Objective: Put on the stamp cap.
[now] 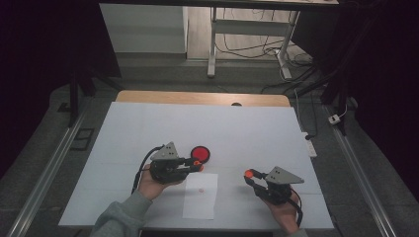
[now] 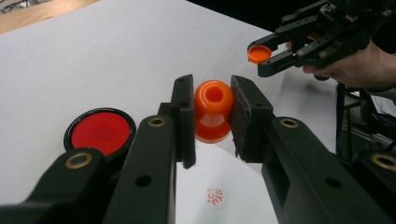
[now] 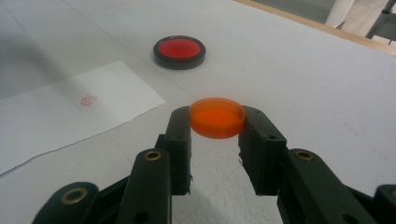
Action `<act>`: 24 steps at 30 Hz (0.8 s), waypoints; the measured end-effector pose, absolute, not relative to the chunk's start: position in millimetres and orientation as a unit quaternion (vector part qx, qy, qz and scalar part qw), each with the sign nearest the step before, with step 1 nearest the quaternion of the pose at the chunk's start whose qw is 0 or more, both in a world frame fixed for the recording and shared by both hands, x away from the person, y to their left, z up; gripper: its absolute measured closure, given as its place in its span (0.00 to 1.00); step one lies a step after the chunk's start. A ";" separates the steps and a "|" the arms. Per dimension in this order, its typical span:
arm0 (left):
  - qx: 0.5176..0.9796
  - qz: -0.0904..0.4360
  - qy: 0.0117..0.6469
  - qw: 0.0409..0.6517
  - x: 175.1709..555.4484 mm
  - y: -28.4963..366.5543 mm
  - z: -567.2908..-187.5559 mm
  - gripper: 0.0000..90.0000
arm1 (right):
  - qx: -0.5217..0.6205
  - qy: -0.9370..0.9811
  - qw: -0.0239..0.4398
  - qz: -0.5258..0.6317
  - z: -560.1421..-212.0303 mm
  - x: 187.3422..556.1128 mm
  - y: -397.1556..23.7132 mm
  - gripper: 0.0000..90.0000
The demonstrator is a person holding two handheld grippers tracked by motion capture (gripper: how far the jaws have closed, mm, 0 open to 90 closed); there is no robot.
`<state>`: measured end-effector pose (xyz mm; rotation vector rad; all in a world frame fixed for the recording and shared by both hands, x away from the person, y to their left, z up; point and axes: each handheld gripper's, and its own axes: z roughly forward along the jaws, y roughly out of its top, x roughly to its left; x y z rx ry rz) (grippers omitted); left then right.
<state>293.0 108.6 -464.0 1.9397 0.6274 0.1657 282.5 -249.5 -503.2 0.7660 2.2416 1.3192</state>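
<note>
- Paper sheet [image 1: 200, 196] lies at the near edge of the table [image 1: 148, 123], between the two hands, with a small red stamp mark [image 1: 200, 190] on it; I judge it is the spot where the stamp is to be pressed.
- Right gripper [image 1: 251, 174], near the right near corner, has its fingers [image 3: 180, 135] closed on a shallow orange cap [image 3: 217, 116], held level above the table, probably kept aside so the stamp is bare.
- Left gripper [image 1: 196, 165] is just beyond the sheet's far left corner; its fingers [image 2: 184, 116] pinch an orange stamp body [image 2: 213, 111] at the waist.
- The stamp body is glossy, rounded, flared below, with a round hollow facing the camera.
- A round red ink pad [image 1: 200, 153] in a black rim sits on the table just beyond the left gripper, within easy reach.
</note>
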 end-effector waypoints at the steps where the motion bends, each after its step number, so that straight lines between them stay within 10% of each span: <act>1: 0.809 0.069 0.262 0.521 293.0 108.6 -464.0 0.80 | 0.276 0.807 0.213 0.477 -503.6 282.5 -248.0 0.72; 24: 0.812 0.065 0.259 0.519 293.1 106.6 -464.8 0.80 | 0.251 0.810 0.175 0.500 -504.9 279.8 -215.4 0.72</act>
